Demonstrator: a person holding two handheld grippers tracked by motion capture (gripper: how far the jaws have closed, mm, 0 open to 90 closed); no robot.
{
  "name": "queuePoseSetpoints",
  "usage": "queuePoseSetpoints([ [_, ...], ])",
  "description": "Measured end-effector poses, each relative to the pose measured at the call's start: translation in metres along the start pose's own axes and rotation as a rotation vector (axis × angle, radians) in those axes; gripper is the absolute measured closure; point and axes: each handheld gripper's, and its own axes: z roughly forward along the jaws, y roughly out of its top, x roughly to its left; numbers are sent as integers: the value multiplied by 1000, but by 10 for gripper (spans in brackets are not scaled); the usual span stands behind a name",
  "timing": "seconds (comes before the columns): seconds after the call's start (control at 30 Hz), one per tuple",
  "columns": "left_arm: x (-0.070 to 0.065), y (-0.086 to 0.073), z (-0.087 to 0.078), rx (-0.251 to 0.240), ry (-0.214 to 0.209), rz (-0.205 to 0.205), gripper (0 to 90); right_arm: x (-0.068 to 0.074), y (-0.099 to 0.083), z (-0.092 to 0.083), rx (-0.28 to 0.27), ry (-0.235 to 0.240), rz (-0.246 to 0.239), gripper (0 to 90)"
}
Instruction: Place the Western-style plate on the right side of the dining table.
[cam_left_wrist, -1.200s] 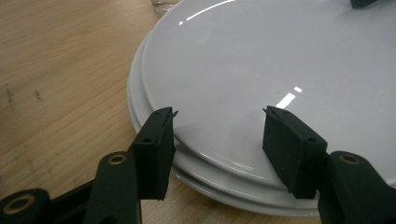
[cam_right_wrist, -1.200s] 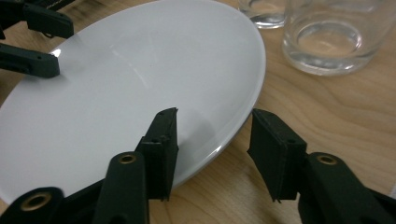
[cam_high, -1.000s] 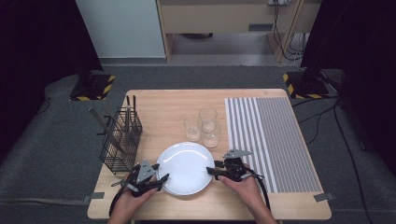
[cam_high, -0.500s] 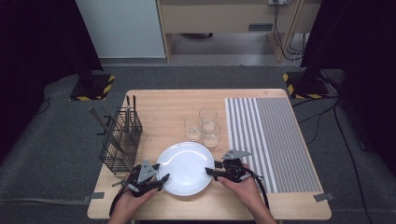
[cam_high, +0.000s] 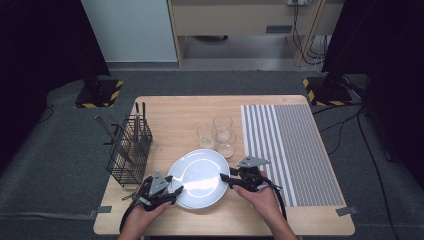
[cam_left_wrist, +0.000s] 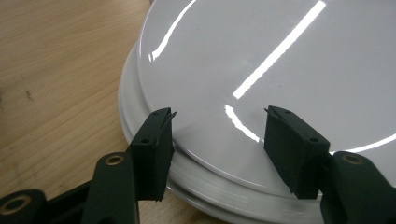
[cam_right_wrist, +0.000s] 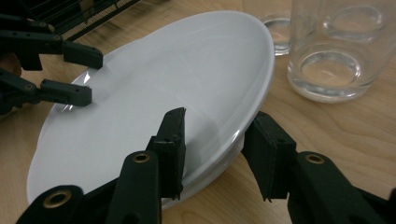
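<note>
A white plate (cam_high: 200, 175) (cam_left_wrist: 257, 56) (cam_right_wrist: 163, 84) lies at the table's front centre, on top of another white plate whose rim shows below it. My left gripper (cam_high: 176, 192) (cam_left_wrist: 219, 111) is at the plate's left edge. Its jaws stand wide apart, with the rim running between them. My right gripper (cam_high: 226, 181) (cam_right_wrist: 220, 114) is at the right edge, one jaw over the plate's face and the other outside the rim. These jaws have just been closing, but a gap still shows. The left gripper (cam_right_wrist: 91, 77) also shows across the plate in the right gripper view.
Three clear glasses (cam_high: 220, 134) (cam_right_wrist: 336, 60) stand just behind the plate. A black wire rack (cam_high: 130, 150) holding utensils stands to the left. A grey striped mat (cam_high: 290, 150) covers the table's right side. The wooden table (cam_high: 170, 115) ends close in front of my hands.
</note>
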Motion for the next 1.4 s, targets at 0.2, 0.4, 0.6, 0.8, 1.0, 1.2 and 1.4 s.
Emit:
queuePoseSetpoints([
  [0.2, -3, 2, 4, 2, 2, 4, 417, 1, 10, -2, -14, -31, 0, 632],
  [0.4, -3, 1, 4, -2, -11, 13, 411, 1, 16, -1, -33, -66, 8, 667],
  [0.6, -7, 3, 5, -16, -28, 39, 414, 3, 26, 1, -36, -76, 5, 694],
  [0.8, -13, 7, 11, -28, -33, 25, 384, 5, 37, 0, -56, -88, 6, 739],
  [1.0, -13, 8, 11, -37, -18, 26, 371, 7, 48, 1, -53, -87, 4, 763],
  [1.2, -15, 11, 14, -43, 9, 24, 345, 12, 64, -1, -47, -92, -29, 791],
  [1.4, -15, 14, 17, -58, 31, 14, 329, 23, 82, -5, -46, -93, -80, 817],
])
